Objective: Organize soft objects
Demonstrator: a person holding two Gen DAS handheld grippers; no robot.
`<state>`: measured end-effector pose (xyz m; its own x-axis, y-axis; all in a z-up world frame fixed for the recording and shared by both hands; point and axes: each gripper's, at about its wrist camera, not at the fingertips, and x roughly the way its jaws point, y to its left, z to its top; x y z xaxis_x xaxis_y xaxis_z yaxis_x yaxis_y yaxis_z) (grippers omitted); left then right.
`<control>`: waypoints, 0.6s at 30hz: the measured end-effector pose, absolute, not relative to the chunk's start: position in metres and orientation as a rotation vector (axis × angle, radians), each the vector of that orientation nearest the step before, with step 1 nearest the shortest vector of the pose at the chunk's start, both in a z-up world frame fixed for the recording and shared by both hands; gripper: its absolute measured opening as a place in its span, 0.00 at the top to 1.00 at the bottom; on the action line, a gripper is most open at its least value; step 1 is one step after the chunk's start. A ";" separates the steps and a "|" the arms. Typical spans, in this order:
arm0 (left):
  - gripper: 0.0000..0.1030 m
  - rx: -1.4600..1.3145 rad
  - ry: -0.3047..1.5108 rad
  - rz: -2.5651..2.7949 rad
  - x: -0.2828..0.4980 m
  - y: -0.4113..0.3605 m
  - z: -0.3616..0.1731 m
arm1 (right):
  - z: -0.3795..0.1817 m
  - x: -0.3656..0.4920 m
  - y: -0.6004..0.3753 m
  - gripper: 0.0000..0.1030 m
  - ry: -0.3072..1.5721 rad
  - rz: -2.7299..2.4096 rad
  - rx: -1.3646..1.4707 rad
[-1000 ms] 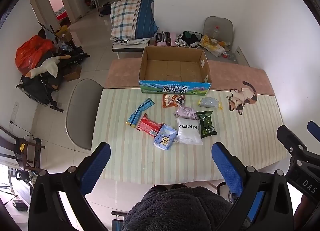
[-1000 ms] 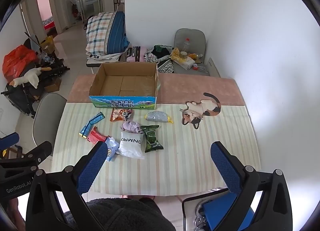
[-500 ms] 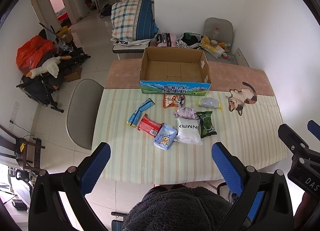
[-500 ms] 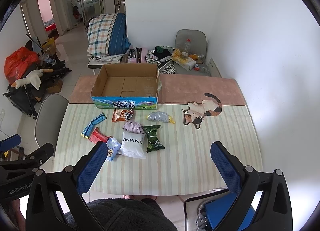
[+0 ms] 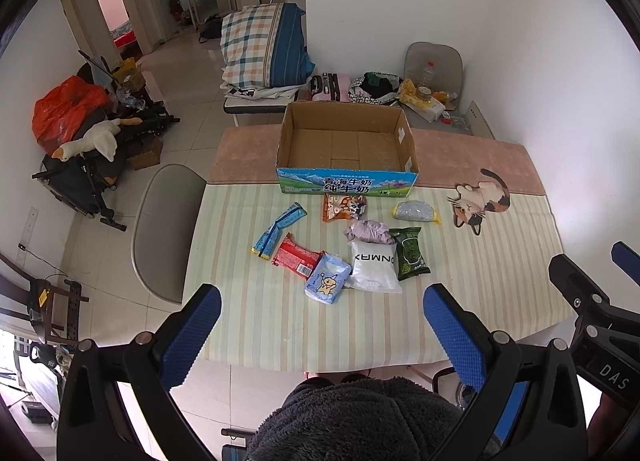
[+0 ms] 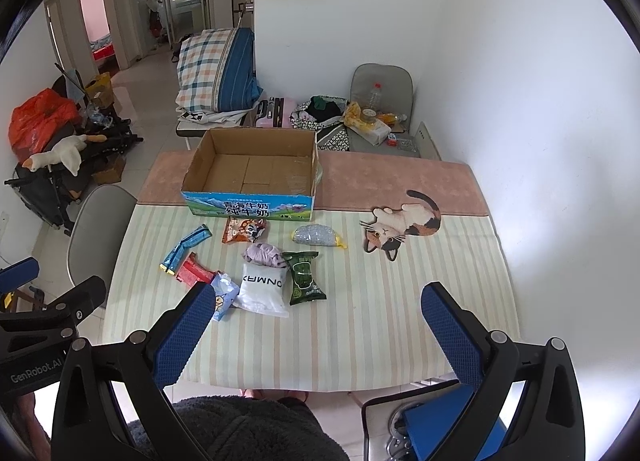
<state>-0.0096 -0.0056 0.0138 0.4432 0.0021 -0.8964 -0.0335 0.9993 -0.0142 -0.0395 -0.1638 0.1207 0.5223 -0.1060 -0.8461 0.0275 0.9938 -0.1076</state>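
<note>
Several soft packs lie mid-table: a white pouch [image 5: 374,267], a green pack [image 5: 408,253], a light blue pack [image 5: 327,283], a red pack [image 5: 294,257], a blue tube pack [image 5: 278,230], an orange snack bag [image 5: 344,208], a lilac cloth [image 5: 368,231] and a grey glitter pouch [image 5: 414,212]. An open empty cardboard box [image 5: 346,149] stands behind them. My left gripper [image 5: 320,331] is open and empty, high above the near table edge. My right gripper [image 6: 318,327] is open and empty, likewise high. The white pouch [image 6: 262,287] and box [image 6: 256,173] show in the right wrist view.
The striped table [image 5: 460,273] has a pink strip at the back and a cat-shaped mat [image 5: 480,199] at right. A grey chair [image 5: 164,229] stands at the left side. A bench with a plaid pillow [image 5: 262,47] and clutter sits behind the table.
Both grippers have drifted slightly upward and back; the view of the table has barely shifted. Nothing on the table has moved.
</note>
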 end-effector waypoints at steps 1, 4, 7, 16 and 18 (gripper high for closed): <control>0.00 -0.033 1.110 0.023 -0.009 -0.006 0.014 | 0.121 -0.040 -0.165 0.00 1.017 -0.081 -0.083; 0.00 -0.029 1.109 0.023 -0.009 -0.006 0.015 | 0.122 -0.041 -0.164 0.00 1.013 -0.084 -0.085; 0.00 -0.027 1.105 0.023 -0.008 -0.008 0.016 | 0.123 -0.042 -0.165 0.00 1.011 -0.085 -0.087; 0.00 -0.028 1.097 0.023 -0.009 -0.008 0.017 | 0.125 -0.043 -0.167 0.00 1.008 -0.086 -0.086; 0.00 -0.029 1.094 0.024 -0.009 -0.006 0.017 | 0.127 -0.043 -0.168 0.00 1.005 -0.089 -0.090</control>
